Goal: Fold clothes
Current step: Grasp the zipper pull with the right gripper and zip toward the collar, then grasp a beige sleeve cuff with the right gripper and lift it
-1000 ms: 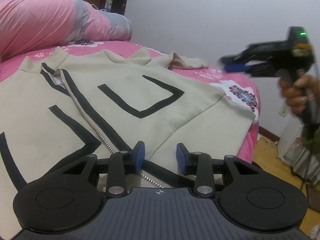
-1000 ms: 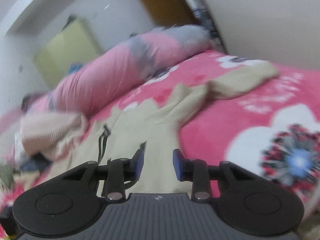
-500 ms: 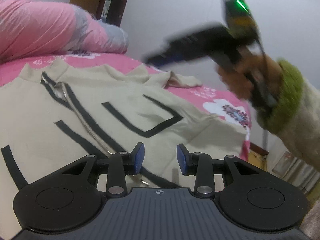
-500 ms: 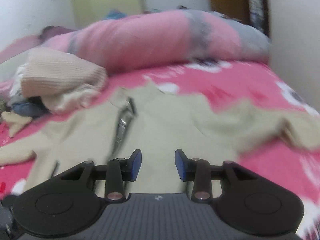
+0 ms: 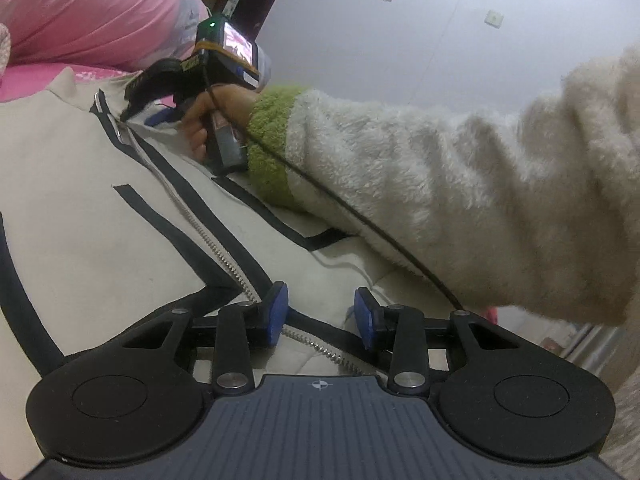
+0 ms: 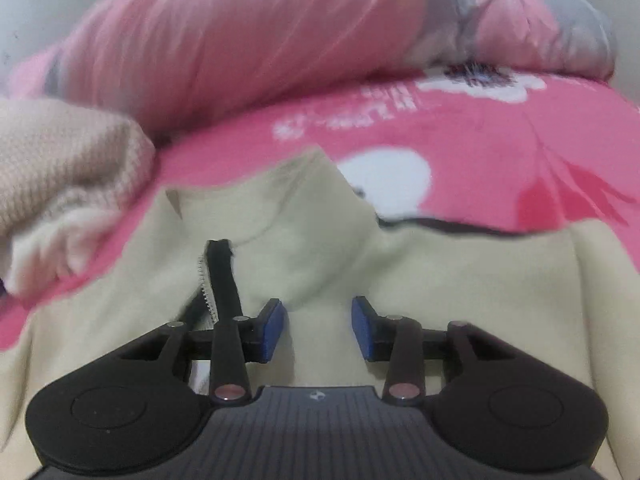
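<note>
Two grippers out, both part open, nothing gripped. Cream zip-up jacket with black stripes [image 5: 80,208] lay flat on pink floral bedspread [image 6: 500,152]. Left gripper [image 5: 321,316] hovered over silver zipper [image 5: 200,236] near hem. Right gripper [image 6: 318,326], jaws just opening, sat at collar. Reckoned I was lining up first fold; next needed pinch on collar edge.

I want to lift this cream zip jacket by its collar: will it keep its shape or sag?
The cream jacket will probably sag: it lies flat and creases softly by the collar. The thick fabric and metal zipper suggest some weight. The fleecy pink bedspread may drag on it.
</note>
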Motion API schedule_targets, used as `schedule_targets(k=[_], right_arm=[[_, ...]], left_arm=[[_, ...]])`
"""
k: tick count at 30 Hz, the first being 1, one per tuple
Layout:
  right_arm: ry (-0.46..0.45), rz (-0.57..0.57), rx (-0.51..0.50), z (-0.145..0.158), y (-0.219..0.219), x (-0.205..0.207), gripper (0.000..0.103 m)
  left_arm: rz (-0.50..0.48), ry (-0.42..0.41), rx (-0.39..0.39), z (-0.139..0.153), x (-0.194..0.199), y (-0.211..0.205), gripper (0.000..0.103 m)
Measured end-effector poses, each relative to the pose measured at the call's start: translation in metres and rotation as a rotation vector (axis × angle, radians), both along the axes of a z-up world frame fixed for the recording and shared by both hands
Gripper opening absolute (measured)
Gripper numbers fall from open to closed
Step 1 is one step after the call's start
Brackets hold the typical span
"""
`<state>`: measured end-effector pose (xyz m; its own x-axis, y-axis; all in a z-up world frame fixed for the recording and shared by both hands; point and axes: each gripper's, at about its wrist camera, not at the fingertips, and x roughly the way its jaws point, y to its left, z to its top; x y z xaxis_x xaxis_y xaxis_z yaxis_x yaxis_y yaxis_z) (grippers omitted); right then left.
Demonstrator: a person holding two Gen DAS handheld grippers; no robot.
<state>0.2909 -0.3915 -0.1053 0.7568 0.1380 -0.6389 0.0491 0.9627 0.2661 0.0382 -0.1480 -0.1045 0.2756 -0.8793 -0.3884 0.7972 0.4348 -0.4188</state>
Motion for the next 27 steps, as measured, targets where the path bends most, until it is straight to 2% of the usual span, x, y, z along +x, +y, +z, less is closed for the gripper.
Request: schedule_targets(k=[3,11,16,21,25,27], right_arm=[[0.005,0.005,0.041,0.001,-0.009,-0.002,0.04],[0.0,0.023,-0.083,0.003,0.016,0.015,0.042],[-0.017,-0.018,-0.096,0.012,0.016,0.007,0.041],[-0.125,-0.138,0.021,0.051,-0.036,-0.051,0.042],[-0.171,-0.298,0.114,0.075,-0.112,-0.121,0.043],[-0.172,-0.41,0.173,0.073,-0.153,-0.158,0.043]], left_arm=[[-0.005,0.022,-0.023,-0.002,0.003,0.002,0.038],[-0.002,-0.002,-0.015,-0.004,-0.007,-0.006,0.038],[-0.001,-0.011,-0.009,-0.003,-0.01,-0.008,0.038],[-0.003,-0.008,-0.01,-0.003,-0.009,-0.005,0.039],[-0.003,-0.012,-0.006,-0.004,-0.009,-0.005,0.04],[-0.002,-0.013,-0.004,-0.004,-0.009,-0.004,0.04]])
